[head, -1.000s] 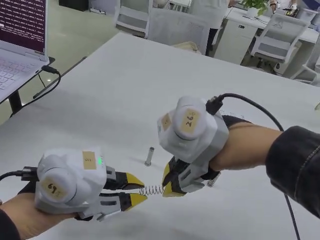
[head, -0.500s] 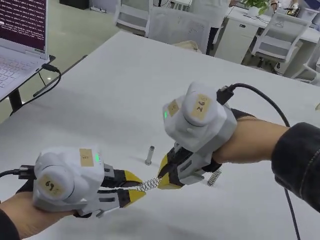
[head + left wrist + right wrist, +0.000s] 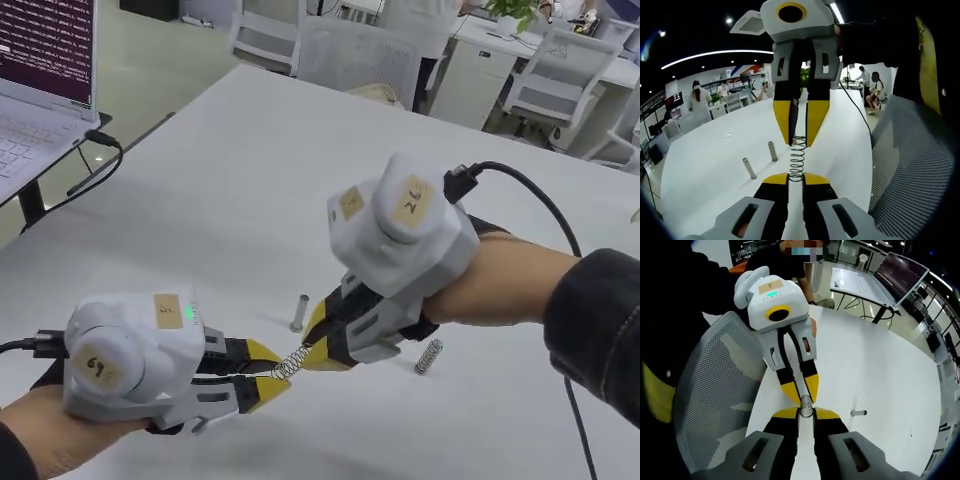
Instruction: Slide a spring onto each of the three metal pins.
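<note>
Barely started tbh: left hand-held gripper (image 3: 283, 373) clamps a pin (image 3: 799, 377), right hand-held gripper (image 3: 312, 350) pinches a spring (image 3: 797, 159) at its tip. A bare pin (image 3: 299, 312) and a loose spring (image 3: 428, 356) wait mid-frame on the tabletop (image 3: 250, 180).

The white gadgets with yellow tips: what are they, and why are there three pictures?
There is no robot here. A person holds a white tool in each hand, and each tool ends in a yellow-tipped claw. The head view comes from a camera in the person's headset. The two round pictures come from cameras riding on the tools.

The left claw is shut on a slim metal rod, apparently one of the pins. The right claw pinches a small coiled wire spring, and the rod enters its coil.

On the white table stands a short metal pin, with a second spring nearby. An open laptop sits at the left.
</note>
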Tool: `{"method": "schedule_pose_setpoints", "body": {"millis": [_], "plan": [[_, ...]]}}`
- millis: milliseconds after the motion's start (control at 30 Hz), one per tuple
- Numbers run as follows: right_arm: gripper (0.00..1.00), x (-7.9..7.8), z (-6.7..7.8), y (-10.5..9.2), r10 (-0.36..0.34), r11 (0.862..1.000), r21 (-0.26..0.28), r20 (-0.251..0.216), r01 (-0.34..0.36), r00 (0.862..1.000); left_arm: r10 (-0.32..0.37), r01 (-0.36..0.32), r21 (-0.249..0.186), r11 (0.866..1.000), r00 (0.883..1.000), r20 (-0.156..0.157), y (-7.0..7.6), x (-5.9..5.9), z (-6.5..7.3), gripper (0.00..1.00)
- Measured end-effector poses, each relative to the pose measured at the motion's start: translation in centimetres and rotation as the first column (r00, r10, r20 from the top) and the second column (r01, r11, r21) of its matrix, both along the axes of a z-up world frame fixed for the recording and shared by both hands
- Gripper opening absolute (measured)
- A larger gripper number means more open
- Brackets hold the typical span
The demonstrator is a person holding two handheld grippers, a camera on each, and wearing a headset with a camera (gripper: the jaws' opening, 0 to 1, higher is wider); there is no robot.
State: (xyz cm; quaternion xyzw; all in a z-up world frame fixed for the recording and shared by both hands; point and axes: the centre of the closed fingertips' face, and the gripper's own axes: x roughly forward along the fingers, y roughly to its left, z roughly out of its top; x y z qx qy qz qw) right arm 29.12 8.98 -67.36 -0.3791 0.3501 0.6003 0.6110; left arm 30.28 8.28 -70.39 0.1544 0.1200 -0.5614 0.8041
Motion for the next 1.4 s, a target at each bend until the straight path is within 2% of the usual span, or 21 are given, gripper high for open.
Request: {"method": "schedule_pose_setpoints", "body": {"millis": [300, 933, 1100, 1400], "plan": [[0.08, -0.2, -0.1, 0.2, 0.018, 1.000, -0.015, 0.002, -0.018, 1.000, -0.005, 0.004, -0.004, 1.000, 1.000, -0.011, -0.4, -0.1, -0.2, 0.02], [0.07, -0.1, -0.3, 0.1, 0.034, 0.997, -0.069, -0.005, -0.034, 0.999, -0.014, 0.014, -0.006, 1.000, 1.000, -0.013, -0.8, -0.1, -0.4, 0.03], [0.07, 0.3, -0.5, -0.4, 0.027, 0.995, -0.091, -0.003, -0.027, 1.000, -0.019, 0.019, -0.004, 1.000, 1.000, -0.016, -0.7, -0.2, -0.5, 0.11], [0.07, 1.1, -0.2, -1.1, 0.013, 0.993, -0.120, -0.017, -0.015, 1.000, -0.005, 0.004, -0.014, 1.000, 1.000, -0.027, 0.0, -0.4, -0.4, 0.16]]}}
